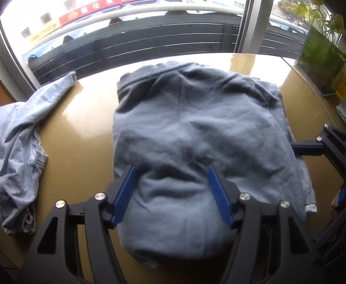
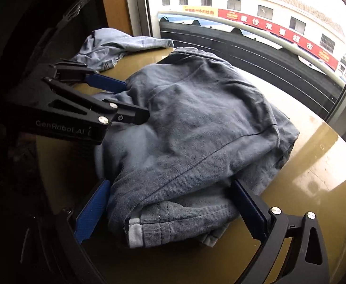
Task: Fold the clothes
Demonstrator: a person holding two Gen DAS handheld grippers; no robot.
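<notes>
A grey-blue sweatshirt (image 1: 191,123) lies folded in a thick bundle in the middle of the yellow-brown table (image 1: 83,123). My left gripper (image 1: 171,187) straddles a raised hump at the bundle's near edge. Its blue pads (image 1: 125,189) stand apart on either side of the cloth without pinching it. In the right wrist view the same bundle (image 2: 196,123) fills the centre, and the left gripper (image 2: 135,100) reaches in from the left. My right gripper (image 2: 173,210) is wide open around the ribbed cuff end (image 2: 149,227), and its pads do not press on it.
A second, lighter grey garment (image 1: 14,146) lies crumpled at the table's left edge. A glass tank with a green plant (image 1: 324,59) stands at the right rim, with an orange item beside it. The window frame (image 1: 248,14) runs along the far side.
</notes>
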